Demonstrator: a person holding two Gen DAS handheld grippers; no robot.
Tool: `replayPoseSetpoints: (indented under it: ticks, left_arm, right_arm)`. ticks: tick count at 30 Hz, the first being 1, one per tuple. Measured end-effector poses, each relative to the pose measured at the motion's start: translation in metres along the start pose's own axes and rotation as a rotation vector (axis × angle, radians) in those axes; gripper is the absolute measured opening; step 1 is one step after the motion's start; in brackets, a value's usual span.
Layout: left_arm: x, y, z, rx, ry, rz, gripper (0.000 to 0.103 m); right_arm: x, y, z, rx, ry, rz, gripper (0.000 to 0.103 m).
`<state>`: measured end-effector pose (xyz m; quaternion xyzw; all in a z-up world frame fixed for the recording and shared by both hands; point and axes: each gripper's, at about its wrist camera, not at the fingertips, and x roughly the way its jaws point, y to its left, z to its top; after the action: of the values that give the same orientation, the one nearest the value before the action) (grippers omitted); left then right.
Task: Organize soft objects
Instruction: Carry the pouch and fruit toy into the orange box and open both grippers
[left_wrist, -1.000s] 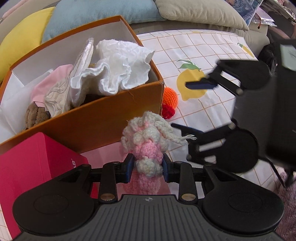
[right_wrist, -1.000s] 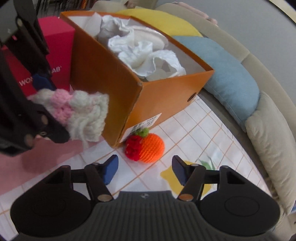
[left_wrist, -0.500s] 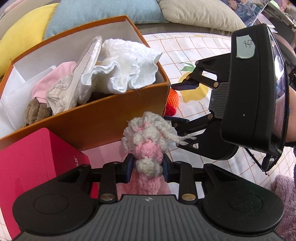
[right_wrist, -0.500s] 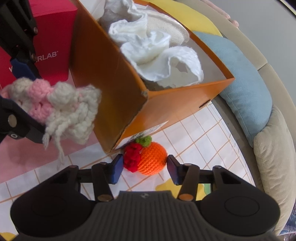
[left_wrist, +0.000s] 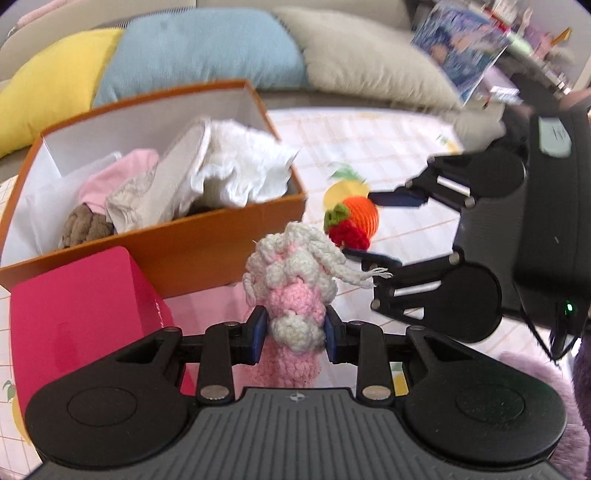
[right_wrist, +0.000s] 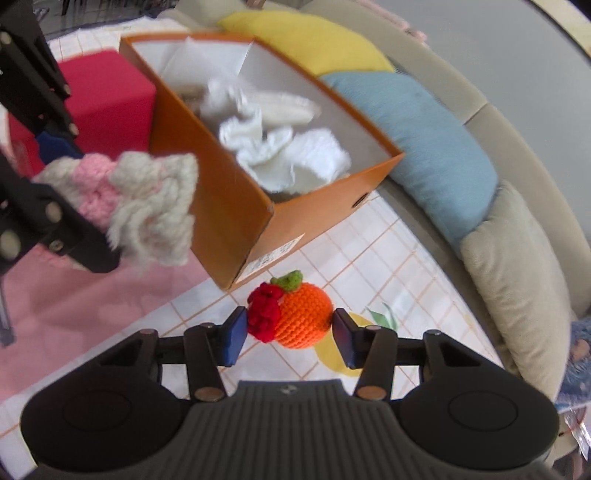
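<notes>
A pink-and-cream crocheted toy is showing beside an orange cardboard box; the orange crocheted ball is wearing red and green; the white cloth is carrying orange gridlines.

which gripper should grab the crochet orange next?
Right. The right gripper is open with the crochet orange already between its fingers. The left gripper is shut on the pink-and-cream knit piece, so it's occupied.
</notes>
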<state>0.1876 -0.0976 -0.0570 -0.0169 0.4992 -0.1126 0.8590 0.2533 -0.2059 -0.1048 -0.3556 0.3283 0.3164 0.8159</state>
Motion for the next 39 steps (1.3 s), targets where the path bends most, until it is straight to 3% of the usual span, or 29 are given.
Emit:
replayPoseSetpoints:
  ticks: [8,13,20,29,39]
  left_arm:
    - [-0.074,0.022,0.005,-0.020,-0.167,-0.047,0.035]
    - [-0.103,0.057,0.019,-0.045,-0.221,0.018,0.035]
    - [-0.096,0.101,0.046,-0.047,-0.241,0.135,0.035]
    - [-0.055,0.139,0.072,-0.004,-0.222,0.255,0.035]
    - [-0.007,0.157,0.081,0.002,-0.142,0.245,0.036]
  right_arm:
    - [-0.073,-0.009,0.017,0.159,-0.140,-0.009,0.050]
    - [-0.088,-0.010,0.049,0.235,-0.218,0.050,0.050]
    - [-0.068,0.001,0.111,0.288,-0.279,0.107,0.050]
    - [-0.021,0.018,0.169,0.308,-0.207,0.089,0.050]
    - [0.038,0.022,0.182,0.315,-0.061,0.035,0.050]
